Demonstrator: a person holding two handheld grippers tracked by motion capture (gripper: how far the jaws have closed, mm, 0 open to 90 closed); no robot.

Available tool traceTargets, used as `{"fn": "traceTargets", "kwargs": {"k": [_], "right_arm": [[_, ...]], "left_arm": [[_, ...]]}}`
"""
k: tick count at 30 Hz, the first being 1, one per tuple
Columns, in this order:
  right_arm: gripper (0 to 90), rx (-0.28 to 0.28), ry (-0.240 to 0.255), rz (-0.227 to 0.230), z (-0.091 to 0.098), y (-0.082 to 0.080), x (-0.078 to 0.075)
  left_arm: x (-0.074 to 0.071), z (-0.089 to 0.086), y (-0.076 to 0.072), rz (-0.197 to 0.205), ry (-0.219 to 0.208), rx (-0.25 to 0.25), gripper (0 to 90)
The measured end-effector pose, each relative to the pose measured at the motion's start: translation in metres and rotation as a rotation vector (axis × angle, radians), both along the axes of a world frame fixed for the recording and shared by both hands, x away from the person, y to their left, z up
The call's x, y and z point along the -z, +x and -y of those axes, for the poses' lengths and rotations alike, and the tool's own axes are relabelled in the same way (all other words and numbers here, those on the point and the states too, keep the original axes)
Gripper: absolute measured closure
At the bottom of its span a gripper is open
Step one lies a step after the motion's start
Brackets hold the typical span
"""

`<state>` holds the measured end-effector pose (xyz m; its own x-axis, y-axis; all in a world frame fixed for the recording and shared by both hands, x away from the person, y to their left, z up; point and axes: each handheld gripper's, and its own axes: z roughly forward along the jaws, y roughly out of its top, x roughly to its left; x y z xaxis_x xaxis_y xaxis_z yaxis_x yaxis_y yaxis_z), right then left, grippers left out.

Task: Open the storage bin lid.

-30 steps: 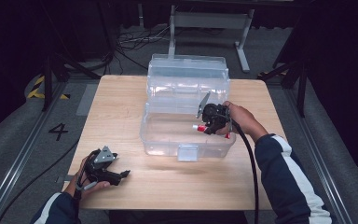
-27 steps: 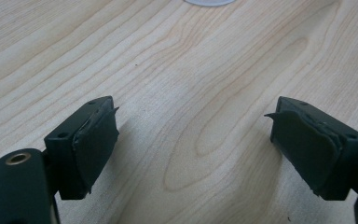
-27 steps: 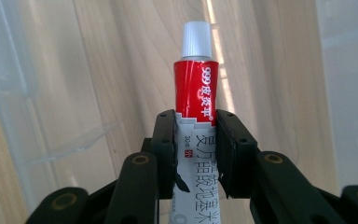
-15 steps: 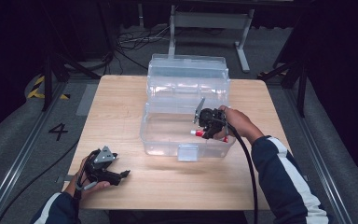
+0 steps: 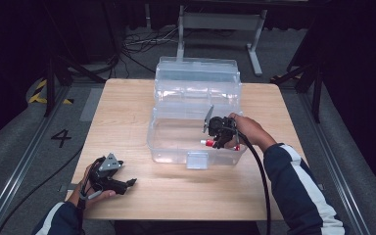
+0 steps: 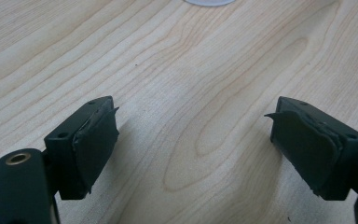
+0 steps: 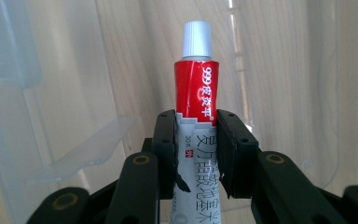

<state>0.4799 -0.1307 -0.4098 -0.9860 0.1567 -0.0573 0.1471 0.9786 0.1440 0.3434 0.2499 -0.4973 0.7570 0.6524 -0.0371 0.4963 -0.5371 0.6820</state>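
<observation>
A red and white tube (image 7: 196, 98) with a silver cap is clamped between the jaws of my right gripper (image 7: 196, 140), cap pointing away. In the high view my right gripper (image 5: 219, 138) holds the tube (image 5: 207, 143) inside the lower tray of a clear plastic box (image 5: 176, 152), cap toward the left. My left gripper (image 5: 129, 183) rests near the table's front left, held by a hand. Its jaws stand wide apart over bare wood in the left gripper view, around my left gripper (image 6: 191, 135), with nothing between them.
The clear box's lid (image 5: 196, 73) stands open at the back of the wooden table (image 5: 122, 112). A latch (image 5: 197, 160) sits on the box's front wall. Cables and metal stand legs lie on the floor beyond the table.
My right gripper with the tube has sunk a little lower into the box and shifted slightly toward the front. The left gripper has stayed put.
</observation>
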Motion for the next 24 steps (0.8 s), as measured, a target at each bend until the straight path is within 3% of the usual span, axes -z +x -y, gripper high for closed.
{"fn": "traceTargets", "kwargs": {"k": [24], "right_arm": [[71.7,0.012,0.0,-0.014,0.0019,-0.0007,0.0029]], "left_arm": [[-0.0001,0.0,0.0001,0.001,0.002,0.002,14.9]]}}
